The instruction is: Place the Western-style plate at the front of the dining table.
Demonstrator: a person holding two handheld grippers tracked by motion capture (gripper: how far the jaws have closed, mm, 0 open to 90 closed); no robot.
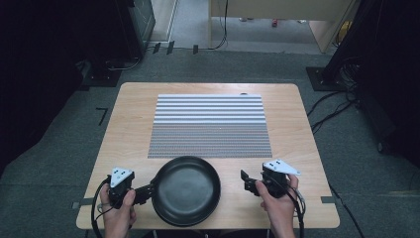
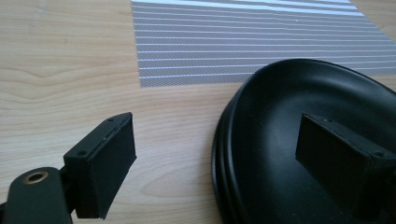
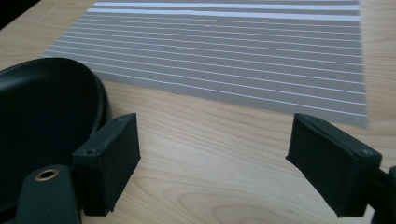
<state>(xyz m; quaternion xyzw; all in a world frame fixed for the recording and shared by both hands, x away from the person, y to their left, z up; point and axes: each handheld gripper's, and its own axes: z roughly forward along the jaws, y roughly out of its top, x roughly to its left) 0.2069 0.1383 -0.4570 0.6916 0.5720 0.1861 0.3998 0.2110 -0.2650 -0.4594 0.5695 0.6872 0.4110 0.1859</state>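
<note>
A: Where's the black pan?
B: On the table, near edge, just touching the striped placemat. Left gripper straddles its rim, jaws apart; right gripper waits beside it, jaws apart too.
A: Advice?
B: Seat the rim deep between the jaws before clamping.
A: Any writing?
B: None readable.

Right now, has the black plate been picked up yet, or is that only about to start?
Only about to start. The black plate lies flat on the wooden table, just in front of the striped placemat. The left gripper is open, with its jaws set either side of the plate's left rim, one over the dish and one outside. The right gripper is open beside the plate, apart from it. Closing and lifting are still left.
</note>
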